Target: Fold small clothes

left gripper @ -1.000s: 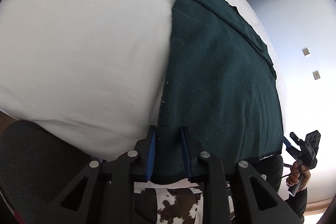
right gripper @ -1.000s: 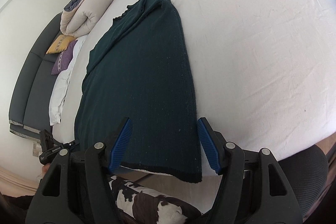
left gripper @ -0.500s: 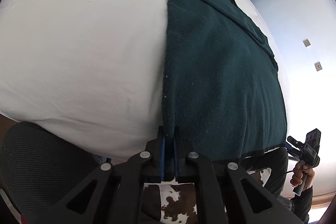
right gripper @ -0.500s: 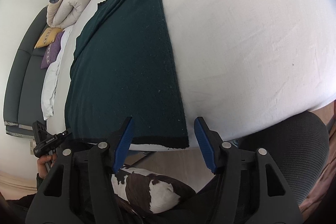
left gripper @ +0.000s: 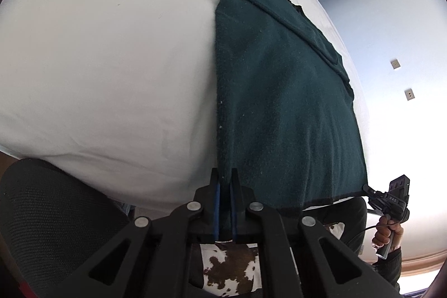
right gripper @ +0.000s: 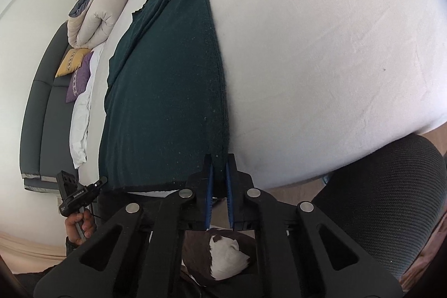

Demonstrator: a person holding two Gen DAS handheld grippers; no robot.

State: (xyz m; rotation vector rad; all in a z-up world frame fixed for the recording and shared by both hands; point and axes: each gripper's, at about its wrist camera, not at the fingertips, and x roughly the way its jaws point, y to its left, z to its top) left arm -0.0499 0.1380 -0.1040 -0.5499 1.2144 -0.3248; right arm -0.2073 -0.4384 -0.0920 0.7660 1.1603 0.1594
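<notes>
Both grippers are clamped: left gripper (left gripper: pixel 225 180) pinches the near left corner of the dark green garment (left gripper: pixel 279 102), right gripper (right gripper: pixel 219 161) bites its near right corner. Garment lies flat on the white bed (left gripper: pixel 106 60), hem overhanging the near edge. Black mesh chair (right gripper: pixel 385 200) sits alongside.

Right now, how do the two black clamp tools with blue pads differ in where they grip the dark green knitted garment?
The left gripper pinches the dark green knitted garment at its near left corner; the right gripper pinches the near right corner. Both are shut on the hem hanging off the white bed.
</notes>
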